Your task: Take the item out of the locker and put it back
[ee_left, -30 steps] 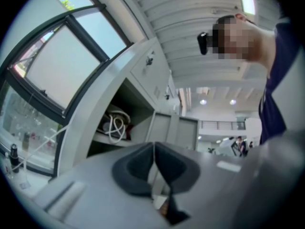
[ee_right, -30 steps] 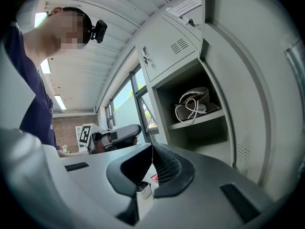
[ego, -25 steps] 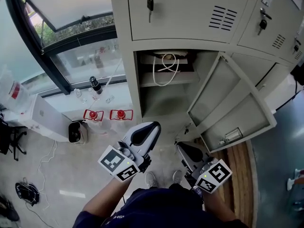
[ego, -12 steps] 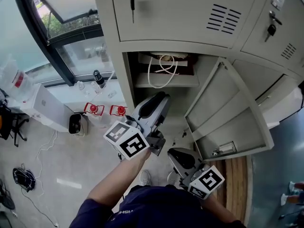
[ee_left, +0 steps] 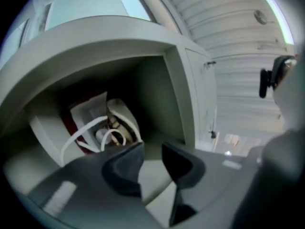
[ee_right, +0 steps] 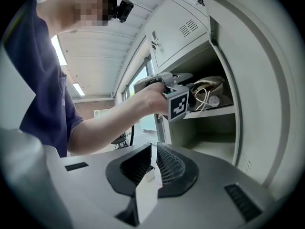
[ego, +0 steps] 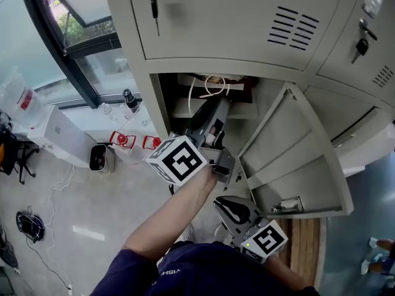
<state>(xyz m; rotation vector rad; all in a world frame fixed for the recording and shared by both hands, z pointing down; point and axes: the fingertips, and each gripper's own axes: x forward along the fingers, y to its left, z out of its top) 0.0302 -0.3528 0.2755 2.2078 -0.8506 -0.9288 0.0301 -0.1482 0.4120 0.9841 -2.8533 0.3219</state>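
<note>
Grey steel locker [ego: 154, 97] stands with its door [ego: 296, 159] swung open. The item [ee_left: 97, 123], a pale pouch with a looped white cord [ee_left: 78, 135] over something dark red, lies on the upper shelf [ego: 247, 111] inside the compartment. My left claw [ee_left: 152, 159] points up into the opening, just short of the item. Its jaws have just been opening and stand apart with nothing between them. My right claw [ee_right: 153, 163] hangs low in front of the locker, jaws together and empty.

Risks from here, as I judge them:
- The jaws may close on the loose cord alone, so the pouch drags or tips off the shelf edge.
- The tilted approach may strike the shelf lip.
- The present gap may be too narrow to take the pouch body.
</note>
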